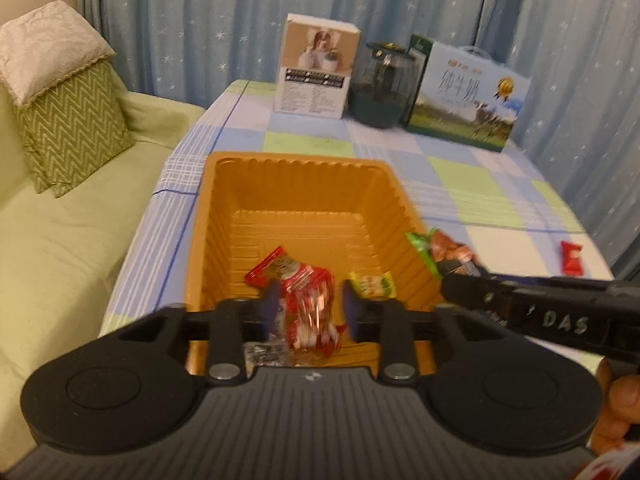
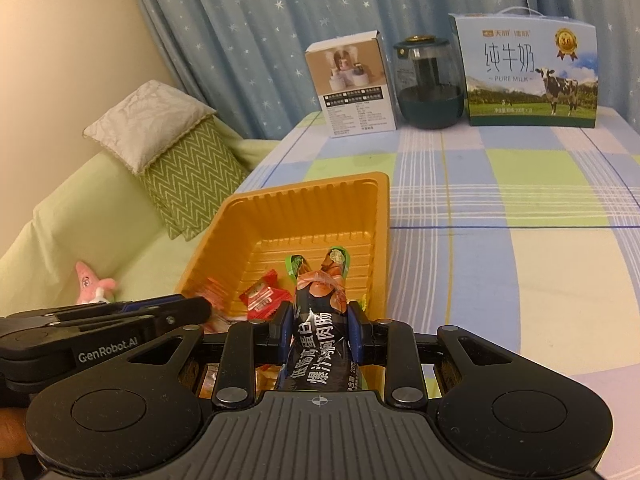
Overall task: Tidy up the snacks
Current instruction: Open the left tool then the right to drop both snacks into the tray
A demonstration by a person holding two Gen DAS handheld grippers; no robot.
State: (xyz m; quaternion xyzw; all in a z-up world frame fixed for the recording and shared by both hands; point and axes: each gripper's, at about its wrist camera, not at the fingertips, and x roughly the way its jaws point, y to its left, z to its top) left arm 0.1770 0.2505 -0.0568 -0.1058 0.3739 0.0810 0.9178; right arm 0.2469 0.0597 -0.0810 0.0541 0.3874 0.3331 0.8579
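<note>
An orange ribbed tray [image 1: 296, 158] [image 2: 312, 184] sits on the checked tablecloth. My left gripper [image 1: 312, 308] hovers over its near end. A red-and-white snack packet [image 1: 310, 328] hangs blurred between its blue pads, with a gap on the right side, so the jaws stand open. A red packet [image 1: 270, 268] [image 2: 262, 296] and a yellow-green one [image 1: 374, 285] lie in the tray. My right gripper [image 2: 320, 322] [image 1: 460, 280] is shut on a dark sausage packet with green ends [image 2: 318, 300] [image 1: 436, 252], held over the tray's right side. The left gripper [image 2: 200, 310] shows beside it.
At the back of the table stand a white box [image 1: 316, 68], a dark glass jar [image 1: 382, 88] and a milk carton [image 1: 468, 96]. One red packet [image 1: 572, 258] lies on the cloth to the right. A green sofa with cushions [image 1: 76, 132] and a pink plush toy [image 2: 92, 284] are on the left.
</note>
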